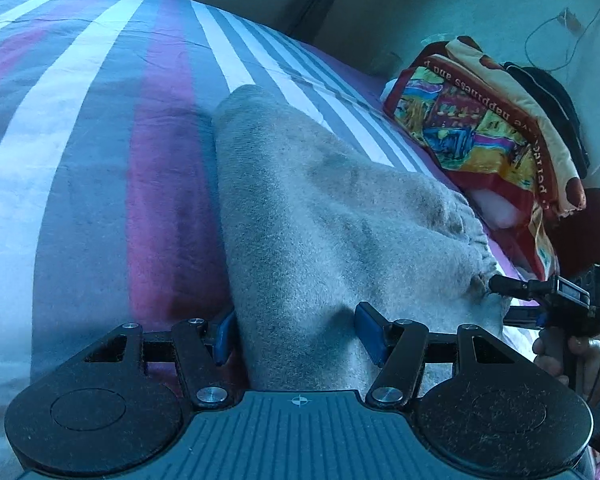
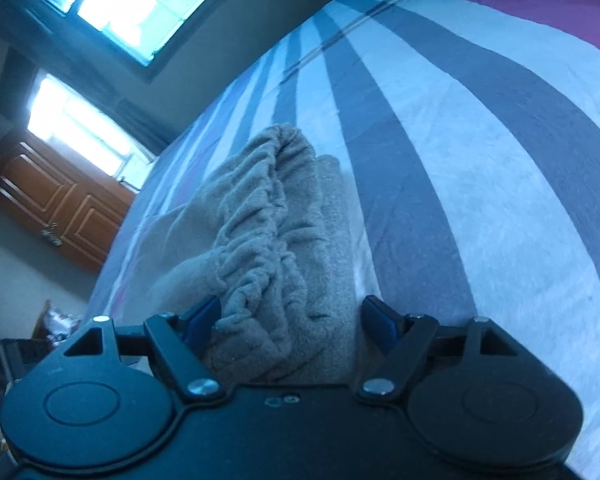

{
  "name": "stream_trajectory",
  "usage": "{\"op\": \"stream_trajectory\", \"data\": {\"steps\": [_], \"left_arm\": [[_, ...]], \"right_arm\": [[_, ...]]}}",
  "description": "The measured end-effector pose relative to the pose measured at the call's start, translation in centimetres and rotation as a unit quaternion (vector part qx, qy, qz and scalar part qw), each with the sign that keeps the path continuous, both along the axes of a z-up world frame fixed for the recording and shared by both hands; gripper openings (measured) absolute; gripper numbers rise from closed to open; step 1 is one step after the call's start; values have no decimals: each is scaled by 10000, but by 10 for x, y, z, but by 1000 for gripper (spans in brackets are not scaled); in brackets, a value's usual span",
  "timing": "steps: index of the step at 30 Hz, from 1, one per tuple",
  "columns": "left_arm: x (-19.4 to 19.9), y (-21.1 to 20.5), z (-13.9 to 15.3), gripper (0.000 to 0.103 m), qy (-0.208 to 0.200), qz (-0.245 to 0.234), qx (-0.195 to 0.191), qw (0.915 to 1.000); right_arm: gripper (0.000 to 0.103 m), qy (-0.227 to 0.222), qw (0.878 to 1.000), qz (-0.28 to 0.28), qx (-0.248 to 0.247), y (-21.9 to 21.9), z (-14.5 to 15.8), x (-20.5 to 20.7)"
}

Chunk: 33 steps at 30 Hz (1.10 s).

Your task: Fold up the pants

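Grey fleece pants (image 1: 320, 216) lie folded lengthwise on a striped bed. In the left wrist view my left gripper (image 1: 296, 334) is open, its blue pads on either side of the pants' near edge. The gathered elastic waistband (image 2: 260, 216) lies at the right end. My right gripper (image 2: 292, 320) is open with the waistband fabric between its blue pads. It also shows in the left wrist view (image 1: 500, 284), at the waistband corner, held by a hand.
The bed cover (image 1: 100, 160) has grey, white and magenta stripes. A pile of colourful pillows and cloth (image 1: 480, 128) sits at the bed's right end by the wall. A wooden door (image 2: 60, 204) and windows (image 2: 132, 4) stand beyond the bed's far edge.
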<state>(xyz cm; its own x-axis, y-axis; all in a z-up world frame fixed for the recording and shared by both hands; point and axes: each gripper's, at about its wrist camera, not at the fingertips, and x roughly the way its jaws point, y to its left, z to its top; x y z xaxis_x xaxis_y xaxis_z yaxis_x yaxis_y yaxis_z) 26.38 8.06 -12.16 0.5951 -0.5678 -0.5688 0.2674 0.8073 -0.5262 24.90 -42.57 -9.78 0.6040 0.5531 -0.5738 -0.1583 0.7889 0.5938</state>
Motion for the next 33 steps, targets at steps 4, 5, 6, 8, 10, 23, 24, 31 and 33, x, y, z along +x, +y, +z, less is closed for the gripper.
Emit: {"op": "stream_trajectory", "data": {"steps": [4,5,6,8,10,23,24,31,33], "left_arm": [[1,1,-3,62,-47,-49,-68,10000],[1,3,-5,62,-57,-55,-81,9999],[1,4,-6,62,-65,-55,-94,9999],[1,3,-6,62,-84,-56,-104,9999],[1,4,-7,62,-81,-63,-141,9998],[39,44,-45,61,577,-396,-2013,9770],[43,43,-48,57,586,-457,-2084,9752],[77,24,-65,30,650,-649,-2325,9683],[80,20,-65,30,611,-708,-2323,9681]], "right_arm": [[77,-48,9994,117,327,-12,-5,-1],[78,-59,9992,151,364,-13,-6,-2],[78,-62,9990,169,398,-14,-6,-2],[79,-63,9987,207,467,-17,-7,-2],[79,-60,9983,243,523,-20,-8,1],[79,-82,9953,438,864,-35,-11,16],[79,-24,9941,597,911,-32,-12,21],[66,0,9888,1135,966,-13,-18,59],[65,-7,9872,1302,916,-3,-18,69]]}}
